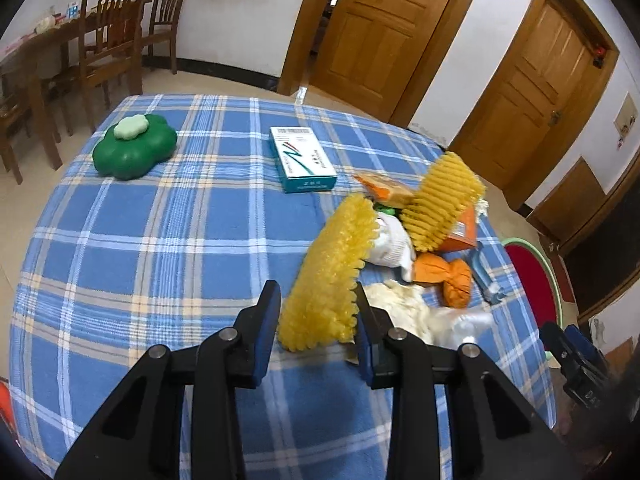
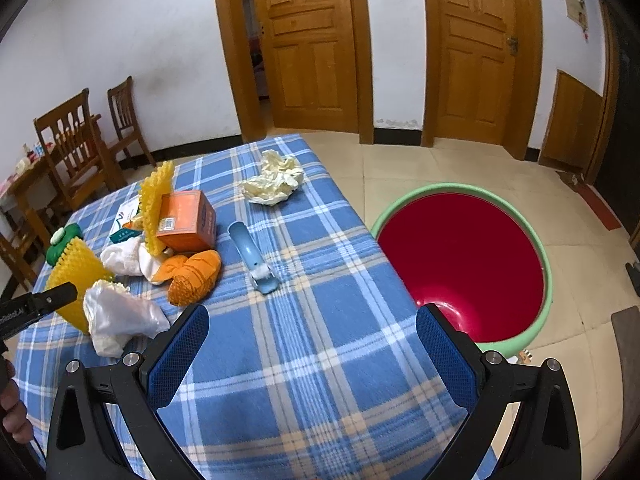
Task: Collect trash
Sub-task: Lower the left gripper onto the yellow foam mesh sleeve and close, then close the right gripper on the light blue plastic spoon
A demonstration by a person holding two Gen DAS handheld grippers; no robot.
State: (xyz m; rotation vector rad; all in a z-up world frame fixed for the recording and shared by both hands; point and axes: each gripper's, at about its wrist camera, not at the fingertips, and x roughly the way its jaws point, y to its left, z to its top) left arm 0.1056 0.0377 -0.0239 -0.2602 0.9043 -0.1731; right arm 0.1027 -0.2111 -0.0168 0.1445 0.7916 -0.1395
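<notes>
Blue plaid tablecloth (image 1: 140,240): yellow ribbed foam fruit-net strip (image 1: 328,280), long axis toward one o'clock, clamped between left gripper (image 1: 316,320) pads; red green-rimmed bin (image 2: 460,264) at one o'clock of wide-open, empty, nearer right gripper (image 2: 312,356).

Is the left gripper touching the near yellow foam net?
Touching. In the left wrist view the left gripper has both pads against the sides of the yellow foam net, with no gap visible on either side.

2 yellow foam nets (image 1: 328,276), 2 boxes (image 1: 302,159), 1 red tub (image 2: 460,264), 2 doors (image 2: 308,40).
</notes>
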